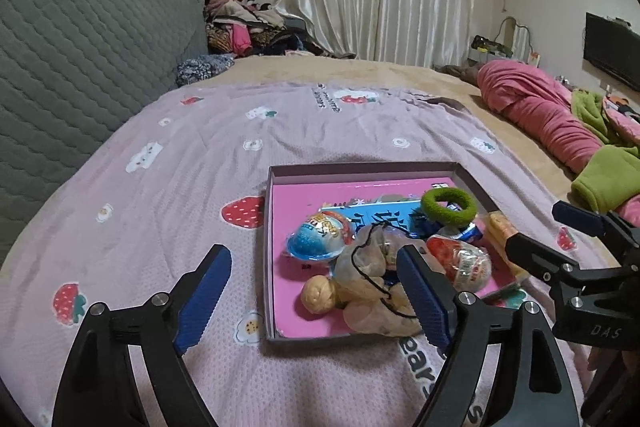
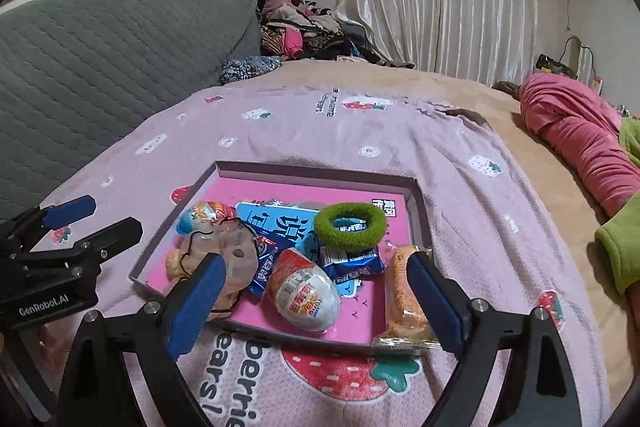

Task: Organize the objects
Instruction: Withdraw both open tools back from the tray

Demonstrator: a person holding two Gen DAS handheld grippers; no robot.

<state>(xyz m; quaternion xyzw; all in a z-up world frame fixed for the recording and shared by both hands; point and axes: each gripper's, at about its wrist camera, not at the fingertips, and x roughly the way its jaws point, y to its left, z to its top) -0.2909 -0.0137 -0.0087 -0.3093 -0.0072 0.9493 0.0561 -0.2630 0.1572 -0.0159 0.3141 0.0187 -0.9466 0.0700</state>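
Under me spreads the bed, covered by a pale lilac blanket [image 1: 168, 195] printed with strawberries and little clouds, with a grey quilted headboard [image 1: 80, 59] along its left side and a pink bundle of bedding [image 1: 536, 107] off to the right. On the blanket sits a shallow box [image 2: 418, 203] with a pink floor, and everything I am sorting lies in it. A blue printed packet [image 2: 280, 223] lies flat on the floor near the middle. A clear drawstring bag of round buns [image 1: 372, 267] slumps at the near left of the box, with one loose bun [image 1: 318, 294] just beside it. A wrapped orange wafer bar [image 2: 402, 291] runs along the right side, its near end sticking out over the box's front edge. Two foil-wrapped eggs are inside: a blue one [image 1: 320, 235] at the left, a red and white one [image 2: 304, 291] nearer the front. A fuzzy green ring [image 2: 350, 225] rests towards the back right, on a small blue biscuit pack [image 2: 354, 263]. My left gripper [image 1: 316, 301] stands wide over the box's left edge, nothing between its blue pads. My right gripper [image 2: 316, 305] is also spread wide and empty, its right pad close to the wafer bar; I cannot tell whether they touch.
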